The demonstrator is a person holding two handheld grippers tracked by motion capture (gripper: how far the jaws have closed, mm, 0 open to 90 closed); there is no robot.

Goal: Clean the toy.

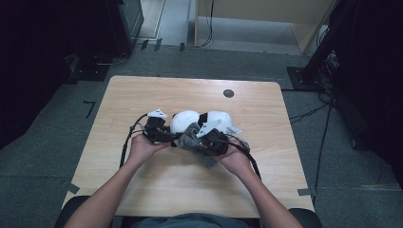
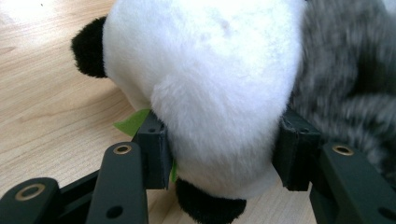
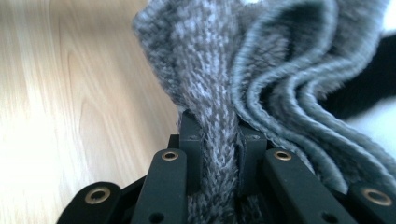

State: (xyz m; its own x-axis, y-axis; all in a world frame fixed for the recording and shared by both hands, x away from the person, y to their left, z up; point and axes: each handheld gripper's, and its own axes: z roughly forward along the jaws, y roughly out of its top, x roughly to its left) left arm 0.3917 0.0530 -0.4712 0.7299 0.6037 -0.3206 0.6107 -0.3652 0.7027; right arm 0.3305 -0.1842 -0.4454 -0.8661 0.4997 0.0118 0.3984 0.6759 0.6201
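A white plush panda (image 1: 186,121) with black ears and paws lies at the centre of the high view, on a light wooden table (image 1: 142,95), with a grey knitted cloth (image 1: 190,137) bunched against its near side. In the left gripper view the panda's (image 2: 210,70) white body takes up the middle and upper frame, one black paw at the upper left and another at the bottom centre, and a small green leaf-shaped piece (image 2: 133,122) pokes out at its lower left edge.

The left gripper (image 2: 222,158) has its two black jaws set about half apart, and both pads press into the white fur on either side of the toy's body, so the panda is clasped between them. In the high view the same gripper (image 1: 164,134) sits just left of the toy, held in the person's left hand (image 1: 141,148).

The right gripper (image 3: 219,161) has its jaws drawn almost together, pinching a fold of the grey cloth (image 3: 210,93) that rises from between them to the top of the frame; further ribbed folds hang to the right, and bare table fills the left. In the high view the right gripper (image 1: 205,142) lies at the centre, just right of the cloth, in the person's right hand (image 1: 235,159). Both forearms enter from the bottom edge.
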